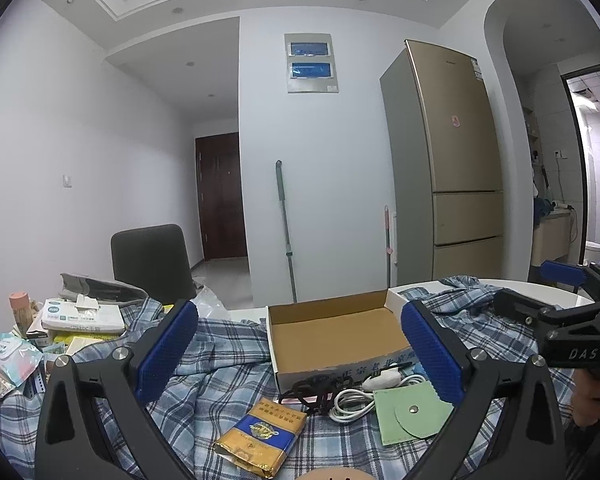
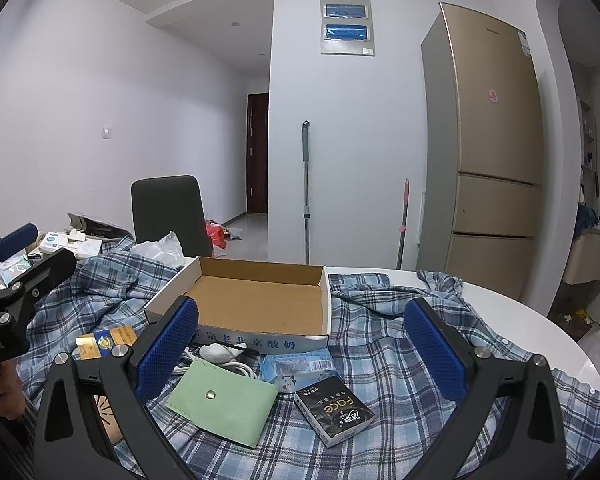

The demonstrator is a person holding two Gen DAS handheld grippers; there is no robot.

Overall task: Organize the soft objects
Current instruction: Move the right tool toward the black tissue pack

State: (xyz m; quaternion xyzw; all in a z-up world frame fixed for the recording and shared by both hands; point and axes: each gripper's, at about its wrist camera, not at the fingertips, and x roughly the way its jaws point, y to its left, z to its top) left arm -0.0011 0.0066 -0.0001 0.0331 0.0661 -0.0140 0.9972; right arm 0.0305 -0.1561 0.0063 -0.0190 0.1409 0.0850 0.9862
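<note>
An open, empty cardboard box (image 1: 332, 332) (image 2: 260, 300) sits on a blue plaid shirt (image 1: 220, 364) (image 2: 380, 360) spread over a white round table (image 2: 540, 332). In front of the box lie a green snap pouch (image 1: 412, 412) (image 2: 224, 400), a white cable (image 1: 360, 396) (image 2: 224, 356), a gold-and-blue packet (image 1: 260, 436) (image 2: 104, 340), a blue tissue pack (image 2: 296, 366) and a black "Face" pack (image 2: 334, 410). My left gripper (image 1: 300, 360) is open and empty above these items. My right gripper (image 2: 300, 360) is open and empty above them too.
Tissue boxes and wet wipes (image 1: 80, 316) (image 1: 8, 360) are piled at the table's left. A dark chair (image 1: 152, 264) (image 2: 168, 212) stands behind the table. A mop (image 1: 286, 232), a gold fridge (image 1: 452, 160) and a crumpled plastic bag (image 2: 160, 248) are beyond.
</note>
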